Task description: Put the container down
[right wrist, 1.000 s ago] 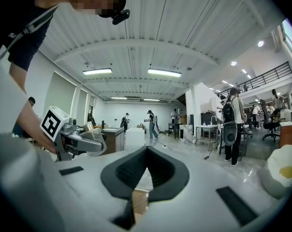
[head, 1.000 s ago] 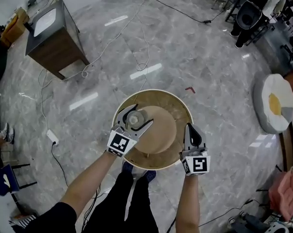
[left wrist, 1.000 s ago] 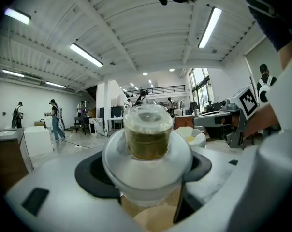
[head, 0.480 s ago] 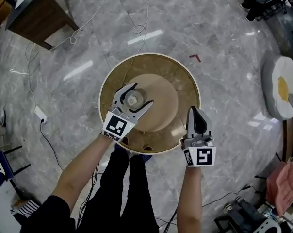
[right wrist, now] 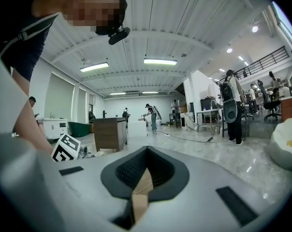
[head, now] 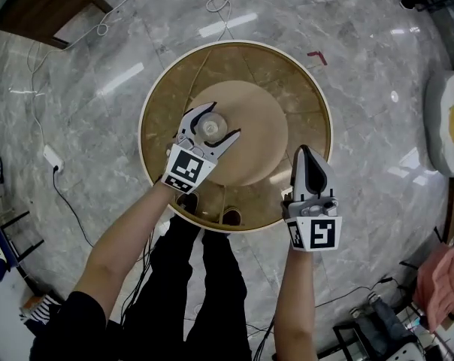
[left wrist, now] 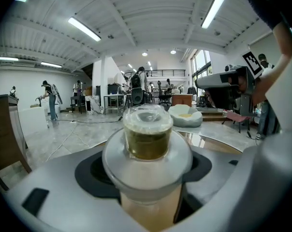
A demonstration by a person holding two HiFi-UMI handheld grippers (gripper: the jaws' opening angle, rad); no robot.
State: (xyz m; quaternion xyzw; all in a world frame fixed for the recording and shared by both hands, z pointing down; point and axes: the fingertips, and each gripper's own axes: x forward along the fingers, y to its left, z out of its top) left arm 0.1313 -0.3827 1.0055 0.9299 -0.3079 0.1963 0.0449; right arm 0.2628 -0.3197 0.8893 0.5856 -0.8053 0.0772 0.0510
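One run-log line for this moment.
left gripper: shut on clear lidded container | right gripper: shut, empty | both over round tan wooden table

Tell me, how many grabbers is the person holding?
2. The left grabber is closed around a jar above the middle of the round table. The right grabber is shut and empty, near the table's edge. None look hidden.

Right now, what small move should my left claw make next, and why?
Probably ease the left claw straight down, then open it. It is shut on the container above the raised centre of the table, and I cannot tell whether the container rests there yet.
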